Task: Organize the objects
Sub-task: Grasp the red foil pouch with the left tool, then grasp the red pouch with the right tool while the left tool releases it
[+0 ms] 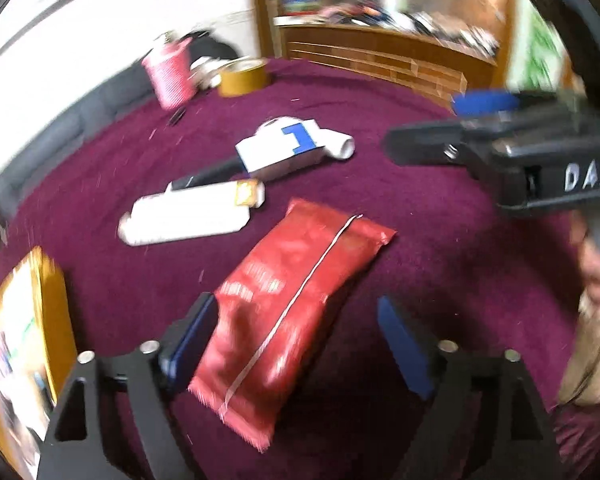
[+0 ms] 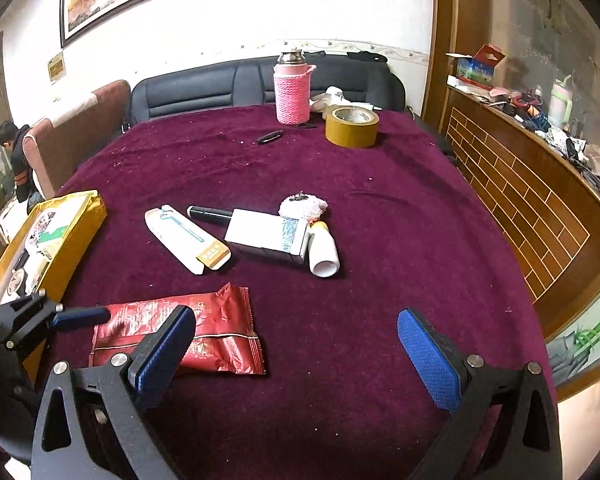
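The red packet (image 1: 296,312) lies flat on the maroon tablecloth (image 2: 380,200) at the near edge, seam side up, with a pale glued seam running its length and crimped, serrated ends. The left gripper (image 1: 300,344) hangs over it with its jaws spread wide; the packet's near end sits between the blue pads (image 1: 404,348) and one long edge lies against the left pad, but neither pad presses on it, so I judge it released and not gripped. The right gripper (image 2: 300,344) is likewise spread wide and holds nothing, with only bare cloth between its fingers and the packet off to its left. Judging by the crinkled, glossy film and the soft bulge, the packet looks light, pliable and somewhat slippery, and its contents could crush under a hard squeeze. The sounder hold appears to be across the narrow width near the middle, or on a flat crimped end, where the film is stiffest. Farther off on the cloth lie a long white box (image 2: 188,240), a black pen (image 2: 210,212), a small white carton (image 2: 268,236) and a white tube (image 2: 323,252); all look rigid and light and would take a pinch across their short sides, though the tube may roll. An open yellow box (image 2: 72,232) stands at the left edge, a likely place for the loose items. At the far end stand a pink knitted flask (image 2: 293,92) and a roll of tape (image 2: 352,126).
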The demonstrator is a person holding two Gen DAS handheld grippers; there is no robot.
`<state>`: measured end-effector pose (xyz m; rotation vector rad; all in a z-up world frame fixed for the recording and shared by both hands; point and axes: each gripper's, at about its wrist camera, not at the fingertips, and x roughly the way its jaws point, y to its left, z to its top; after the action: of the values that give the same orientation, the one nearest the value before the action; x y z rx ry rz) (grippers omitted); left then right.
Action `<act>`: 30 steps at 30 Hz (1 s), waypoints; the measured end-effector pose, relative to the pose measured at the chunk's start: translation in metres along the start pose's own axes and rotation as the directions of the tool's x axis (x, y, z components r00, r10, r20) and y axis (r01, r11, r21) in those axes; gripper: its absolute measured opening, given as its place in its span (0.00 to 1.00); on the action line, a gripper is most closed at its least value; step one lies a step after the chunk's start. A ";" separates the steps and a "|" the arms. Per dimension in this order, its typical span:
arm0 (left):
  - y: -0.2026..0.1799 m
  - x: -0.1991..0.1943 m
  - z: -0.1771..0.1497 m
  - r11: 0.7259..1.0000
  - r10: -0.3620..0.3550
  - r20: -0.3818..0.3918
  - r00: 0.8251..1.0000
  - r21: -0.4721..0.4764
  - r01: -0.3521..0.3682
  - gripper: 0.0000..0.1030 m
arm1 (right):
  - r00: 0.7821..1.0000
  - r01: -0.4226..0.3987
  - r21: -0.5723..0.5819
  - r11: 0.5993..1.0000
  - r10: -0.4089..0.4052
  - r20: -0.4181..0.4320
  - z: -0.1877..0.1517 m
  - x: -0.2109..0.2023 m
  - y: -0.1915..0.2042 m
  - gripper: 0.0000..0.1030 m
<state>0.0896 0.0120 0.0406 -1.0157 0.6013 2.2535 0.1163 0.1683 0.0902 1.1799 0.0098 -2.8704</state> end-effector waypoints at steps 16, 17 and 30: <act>0.013 0.018 0.009 0.992 -0.070 0.005 0.998 -0.105 0.070 0.06 | 0.999 -0.015 0.021 1.000 0.015 -0.028 0.023 0.011 -0.033 0.99; 0.016 0.012 0.008 0.988 -0.091 0.006 0.996 -0.124 0.091 0.00 | 0.999 -0.033 -0.001 0.999 0.033 -0.039 0.025 0.016 -0.025 0.99; 0.073 -0.040 -0.033 0.925 -0.108 0.134 0.985 -0.350 0.149 0.68 | 0.934 -0.266 0.021 0.964 0.263 -0.244 0.013 0.063 0.015 0.99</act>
<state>0.0790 -0.0743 0.0634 -1.0543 0.0673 2.3315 0.0628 0.1512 0.0548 1.4054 -0.1150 -2.4775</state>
